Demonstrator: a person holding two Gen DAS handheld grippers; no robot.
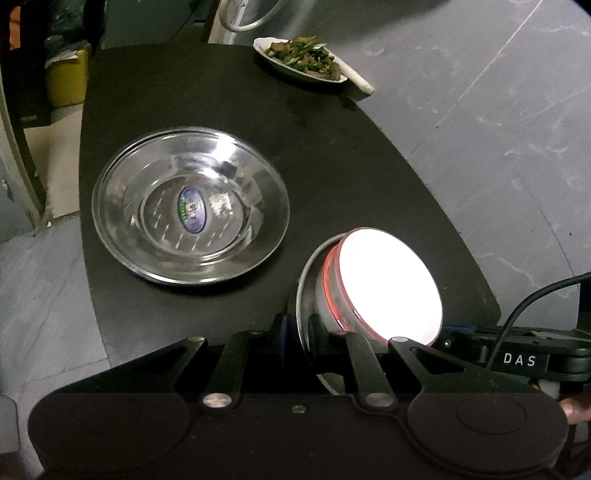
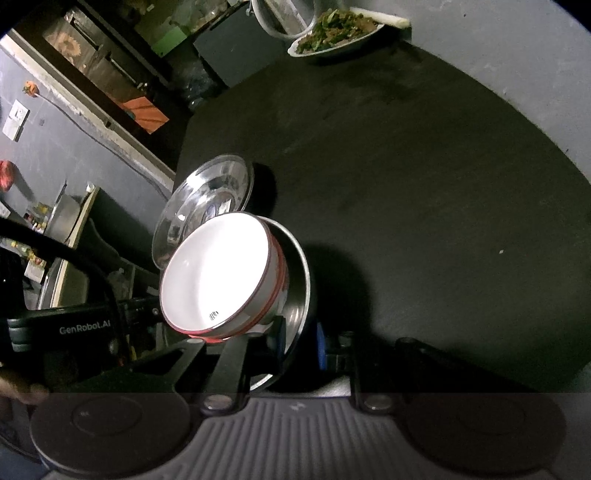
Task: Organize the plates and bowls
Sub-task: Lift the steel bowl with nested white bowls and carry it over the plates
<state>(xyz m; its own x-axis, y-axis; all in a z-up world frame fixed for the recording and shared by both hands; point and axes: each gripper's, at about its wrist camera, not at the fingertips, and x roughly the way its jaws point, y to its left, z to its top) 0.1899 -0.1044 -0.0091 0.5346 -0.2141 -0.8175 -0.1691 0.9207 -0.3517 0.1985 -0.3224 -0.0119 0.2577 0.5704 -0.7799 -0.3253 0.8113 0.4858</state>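
Note:
A shallow steel plate (image 1: 306, 284) carries a white bowl (image 1: 388, 284) with red bands on its side. My left gripper (image 1: 300, 326) is shut on the plate's near rim, one finger on each side of the metal. From the opposite side my right gripper (image 2: 299, 338) is shut on the same plate's rim (image 2: 304, 280), with the white bowl (image 2: 218, 273) sitting in it. The plate casts a shadow on the black table (image 2: 424, 184). A second, wider steel plate (image 1: 240, 177) with a blue sticker in its middle lies flat on the table, just beyond the held one (image 2: 207, 199).
A dish of cooked greens and meat (image 1: 303, 61) stands at the table's far edge, with a white stick (image 1: 360, 79) beside it. A steel bowl (image 1: 247, 14) sits beyond that. Grey tiled floor (image 1: 498, 129) surrounds the rounded table. The right gripper's body (image 1: 517, 358) shows at the lower right.

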